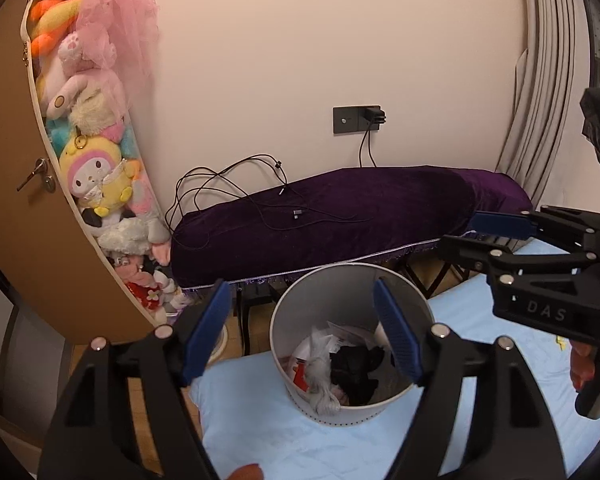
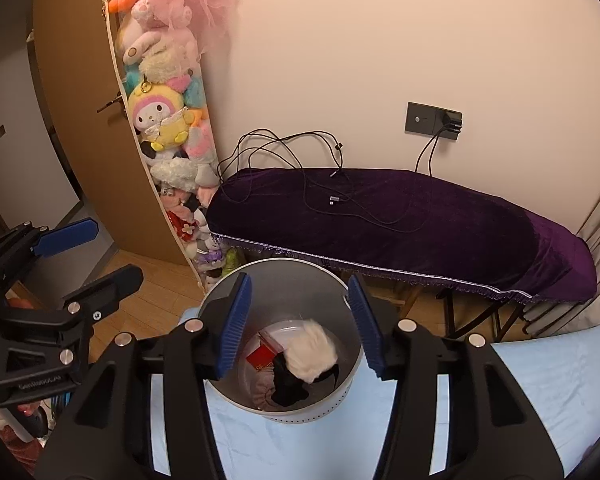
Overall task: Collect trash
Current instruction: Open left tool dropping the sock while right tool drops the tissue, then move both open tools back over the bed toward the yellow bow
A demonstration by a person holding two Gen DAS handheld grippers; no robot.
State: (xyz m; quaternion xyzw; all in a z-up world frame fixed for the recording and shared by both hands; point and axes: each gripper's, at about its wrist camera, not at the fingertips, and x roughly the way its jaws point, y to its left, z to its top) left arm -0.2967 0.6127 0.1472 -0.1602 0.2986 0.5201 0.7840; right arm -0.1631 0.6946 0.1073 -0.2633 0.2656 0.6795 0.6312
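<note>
A round white trash bin (image 1: pixel 300 392) stands on a light blue sheet (image 1: pixel 260 432); it also shows in the right wrist view (image 2: pixel 328 408). Inside lie white tissue (image 2: pixel 312 350), a black cloth (image 2: pixel 290 386) and a red packet (image 2: pixel 262 356). The same black cloth (image 1: pixel 354 368) and white tissue (image 1: pixel 320 364) show in the left wrist view. My left gripper (image 1: pixel 306 332) is open and empty above the bin's near side. My right gripper (image 2: pixel 300 328) is open and empty over the bin mouth. The right gripper also appears at the left wrist view's right edge (image 1: pixel 540 248).
A purple velvet-covered bench (image 1: pixel 340 220) with black cables (image 1: pixel 260 184) stands behind the bin against the wall. A brown door (image 1: pixel 16 200) with a hanging bag of plush toys (image 1: pixel 96 160) is on the left. Curtains (image 1: pixel 548 80) hang at right.
</note>
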